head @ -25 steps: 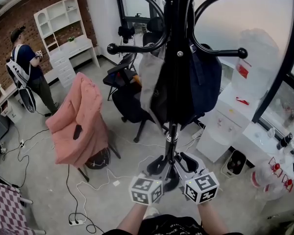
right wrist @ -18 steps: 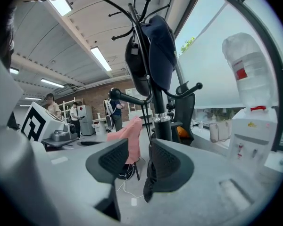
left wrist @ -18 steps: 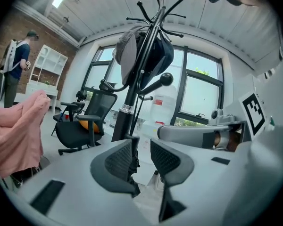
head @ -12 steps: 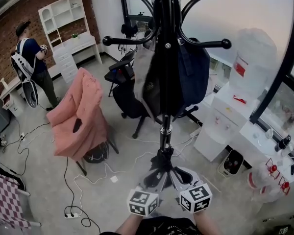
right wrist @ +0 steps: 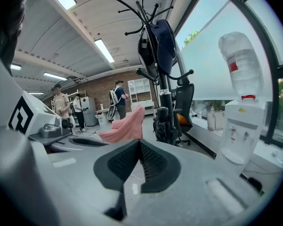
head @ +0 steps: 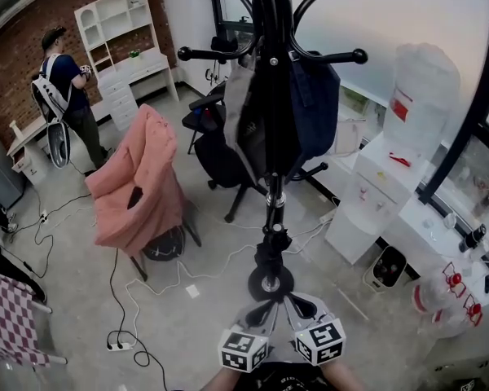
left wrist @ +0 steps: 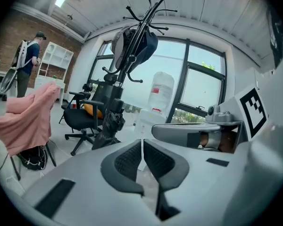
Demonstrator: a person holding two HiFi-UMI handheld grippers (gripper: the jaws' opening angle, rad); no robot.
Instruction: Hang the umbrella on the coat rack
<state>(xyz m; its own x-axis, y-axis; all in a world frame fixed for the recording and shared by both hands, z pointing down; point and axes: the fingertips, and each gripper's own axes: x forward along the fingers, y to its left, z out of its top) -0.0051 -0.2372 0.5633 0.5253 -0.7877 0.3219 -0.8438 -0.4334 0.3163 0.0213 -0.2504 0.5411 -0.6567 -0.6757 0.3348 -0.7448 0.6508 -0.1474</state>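
The two grippers are held side by side, low in front of the person. The left gripper (left wrist: 141,147) has its jaws pressed together with nothing in them. The right gripper (right wrist: 139,147) has just been closing its jaws, and they now meet on nothing as well. On the floor off to the near left lies a power strip (head: 118,347) with its cable trailing away.

Just past the gripper tips stands the coat rack (head: 269,23). The black folded umbrella (head: 269,255) sits low against its pole, clear of both grippers. I can't make out how it's caught there. Higher up, the rack carries a dark blue jacket (head: 316,104) on the right and a grey garment (head: 243,108) on the left.

Left of the rack is a chair draped in pink cloth (head: 138,186), with a black bag (head: 161,261) under it. A black office chair (head: 216,157) stands behind the rack. To the right is a white water dispenser (head: 373,202) topped with a big bottle (head: 424,88). At the far left a person (head: 65,88) stands near white shelves (head: 114,23).
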